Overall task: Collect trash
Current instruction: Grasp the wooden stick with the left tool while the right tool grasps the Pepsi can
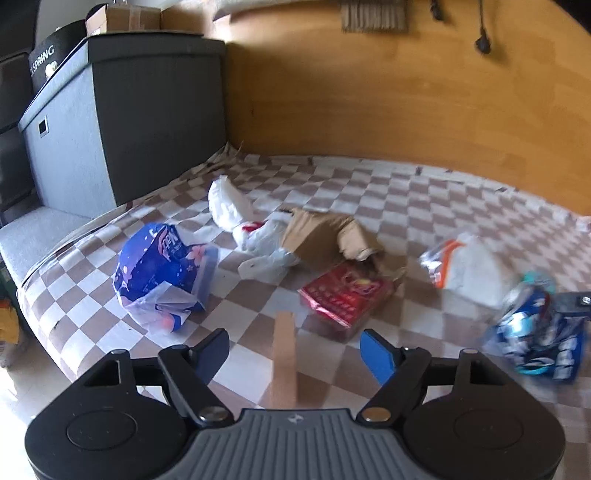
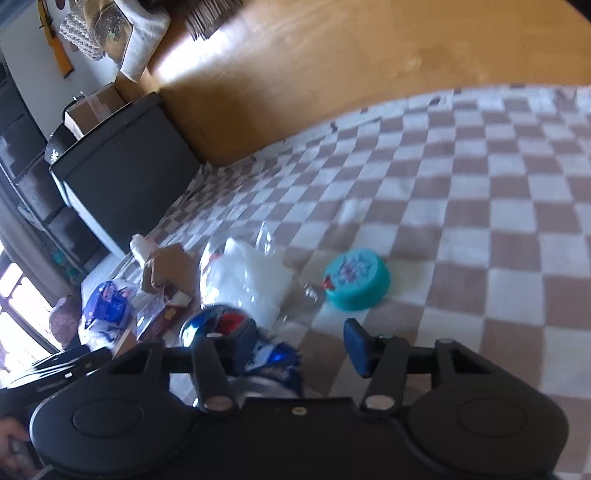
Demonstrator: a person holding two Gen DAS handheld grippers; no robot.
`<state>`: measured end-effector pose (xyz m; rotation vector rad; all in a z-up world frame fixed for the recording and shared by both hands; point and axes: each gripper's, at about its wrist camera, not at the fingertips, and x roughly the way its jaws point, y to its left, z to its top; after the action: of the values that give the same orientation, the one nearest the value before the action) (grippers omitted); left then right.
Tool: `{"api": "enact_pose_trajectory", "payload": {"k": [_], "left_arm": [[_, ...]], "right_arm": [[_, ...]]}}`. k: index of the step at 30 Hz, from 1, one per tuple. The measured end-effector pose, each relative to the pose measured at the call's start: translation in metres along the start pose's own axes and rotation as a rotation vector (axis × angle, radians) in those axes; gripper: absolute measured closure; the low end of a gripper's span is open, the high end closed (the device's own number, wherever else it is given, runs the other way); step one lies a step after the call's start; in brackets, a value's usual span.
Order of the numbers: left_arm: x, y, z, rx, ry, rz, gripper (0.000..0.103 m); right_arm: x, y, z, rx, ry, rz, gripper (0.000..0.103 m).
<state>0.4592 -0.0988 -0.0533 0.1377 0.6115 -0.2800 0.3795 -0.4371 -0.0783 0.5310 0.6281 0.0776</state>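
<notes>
I'm working in a home, likely a bedroom. A checkered sheet (image 1: 424, 206) covers what looks like a bed set against a wooden panel (image 1: 388, 92). A grey storage box (image 1: 122, 122) stands at its end with a cardboard box (image 1: 122, 16) on top. Daylight enters through a window (image 2: 18, 310) on the left.

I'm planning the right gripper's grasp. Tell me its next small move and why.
Probably close the right gripper: its fingers stand apart, and the crumpled blue wrapper lies between them, by the left finger. The left wrist view shows it at the wrapper too.
</notes>
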Motion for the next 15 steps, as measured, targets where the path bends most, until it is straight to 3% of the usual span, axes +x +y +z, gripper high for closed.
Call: {"api": "enact_pose_trajectory", "payload": {"k": [6,9,12,14,15], "left_arm": [[0.024,0.01,0.002,-0.037,0.047,-0.002,0.031],[0.033,0.011,0.001,-0.036,0.076,0.004,0.041],[0.038,0.013,-0.002,-0.029,0.095,0.01,0.061],[0.036,0.013,-0.003,-0.02,0.091,0.006,0.084],[0.035,0.012,-0.004,-0.019,0.092,0.001,0.087]], "right_arm": [[0.006,0.013,-0.006,-0.039,0.053,0.095,0.059],[0.002,0.022,-0.011,-0.095,0.077,0.114,0.059],[-0.004,0.026,-0.016,-0.134,0.102,0.138,0.061],[-0.009,0.029,-0.018,-0.163,0.117,0.151,0.062],[-0.011,0.031,-0.02,-0.178,0.122,0.156,0.063]]}}
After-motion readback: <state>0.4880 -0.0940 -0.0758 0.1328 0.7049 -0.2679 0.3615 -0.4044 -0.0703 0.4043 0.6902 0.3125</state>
